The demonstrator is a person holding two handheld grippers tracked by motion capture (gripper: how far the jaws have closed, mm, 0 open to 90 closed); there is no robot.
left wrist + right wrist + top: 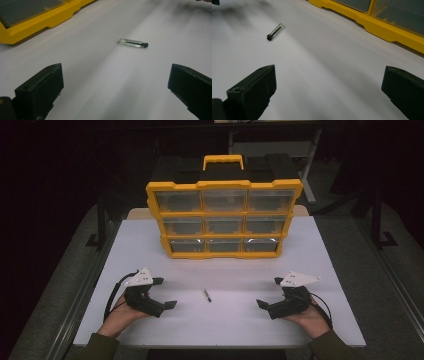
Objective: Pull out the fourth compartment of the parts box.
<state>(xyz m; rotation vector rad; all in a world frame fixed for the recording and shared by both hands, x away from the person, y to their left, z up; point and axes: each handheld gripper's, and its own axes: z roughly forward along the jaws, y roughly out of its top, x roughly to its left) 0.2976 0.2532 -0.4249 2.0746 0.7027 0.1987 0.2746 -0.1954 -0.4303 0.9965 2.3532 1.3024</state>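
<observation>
A small clear vial with a black cap [206, 295] lies flat on the white table [225, 320], between the two hands. The left gripper view has the vial [133, 43] ahead of the jaws; the right gripper view has the vial [275, 31] at the upper left. My left gripper [164, 293] rests at the table's front left, jaws wide apart with nothing between them. At the front right my right gripper [269, 292] is open and empty too. Both point inward toward the vial. A yellow organizer [224, 219] with clear drawers stands upright behind it.
The organizer has a yellow handle [223, 161] on top and three rows of drawers, all closed. Its yellow base edge [37, 25] lies near the left gripper, and the same base edge [387, 30] runs past the right one. Dark floor surrounds the table.
</observation>
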